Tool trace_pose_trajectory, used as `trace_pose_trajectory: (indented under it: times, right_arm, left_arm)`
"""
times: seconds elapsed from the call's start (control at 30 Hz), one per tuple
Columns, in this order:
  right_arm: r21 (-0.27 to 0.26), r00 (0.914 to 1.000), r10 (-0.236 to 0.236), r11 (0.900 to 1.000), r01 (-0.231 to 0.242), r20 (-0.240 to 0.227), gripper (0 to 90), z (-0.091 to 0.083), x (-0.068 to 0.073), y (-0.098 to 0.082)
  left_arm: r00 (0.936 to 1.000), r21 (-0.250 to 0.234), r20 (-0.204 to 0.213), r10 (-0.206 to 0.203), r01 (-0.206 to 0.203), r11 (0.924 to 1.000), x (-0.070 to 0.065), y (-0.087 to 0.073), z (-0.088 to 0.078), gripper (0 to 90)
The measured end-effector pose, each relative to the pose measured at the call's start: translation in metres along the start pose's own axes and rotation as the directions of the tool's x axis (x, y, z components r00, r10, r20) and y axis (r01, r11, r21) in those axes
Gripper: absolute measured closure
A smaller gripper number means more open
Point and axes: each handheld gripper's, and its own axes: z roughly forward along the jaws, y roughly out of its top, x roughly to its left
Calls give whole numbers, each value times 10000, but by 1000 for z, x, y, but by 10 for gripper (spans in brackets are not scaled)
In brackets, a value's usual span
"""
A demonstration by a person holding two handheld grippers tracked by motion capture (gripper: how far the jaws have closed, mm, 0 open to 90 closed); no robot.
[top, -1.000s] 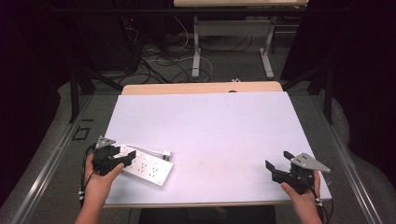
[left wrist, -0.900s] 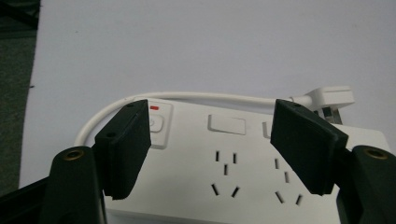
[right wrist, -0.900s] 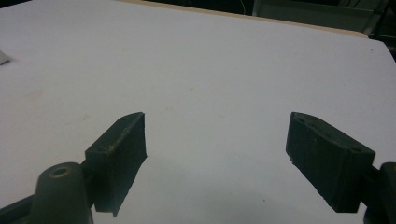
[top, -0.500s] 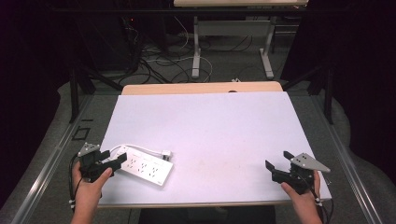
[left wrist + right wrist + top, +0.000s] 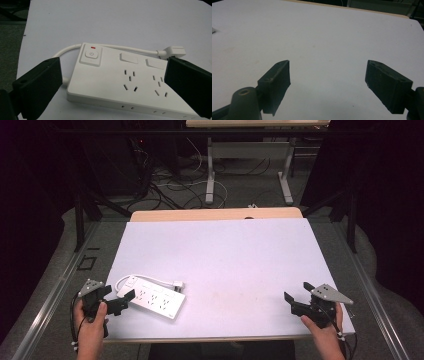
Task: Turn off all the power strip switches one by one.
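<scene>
The white power strip (image 5: 152, 297) lies flat at the tabletop's (image 5: 225, 255) near left corner: rigid, smooth plastic, likely light and slippery, best pinched across its narrow width. The left tongs (image 5: 123, 301) have just been opening, spread beside it; the right tongs (image 5: 296, 292) are spread, well apart.

One power strip (image 5: 152, 297) on table (image 5: 240, 250). One white cord (image 5: 72, 48) on it, one plug (image 5: 173, 51) at cord's end. One round on-off button (image 5: 91, 54), one small red light (image 5: 93, 47) above it. Two flat white covers (image 5: 128, 57) in left gripper view. Two black grippers: left gripper (image 5: 122, 300), right gripper (image 5: 296, 292). Two jaws on each, four jaws in all. Two hands: left hand (image 5: 90, 327), right hand (image 5: 325, 332). One big white table. One more table (image 5: 250, 124) far back, two legs seen.
</scene>
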Motion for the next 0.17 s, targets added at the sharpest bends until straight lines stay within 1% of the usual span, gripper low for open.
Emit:
trace_pose_trajectory:
  times: [0.03, 0.17]
  right_arm:
    - [-7, 10000, -57, 10000, 57, -39, 194, 0, 0, 0]
    - [1, 10000, 1, 10000, -1, -25, 194, 0, 0, 0]
  left_arm:
    - [10000, -27, -12, -56, 56, 10000, 1, -1, -1, 5]
    - [9998, -24, -86, -151, 150, 9999, 4, -3, -3, 5]
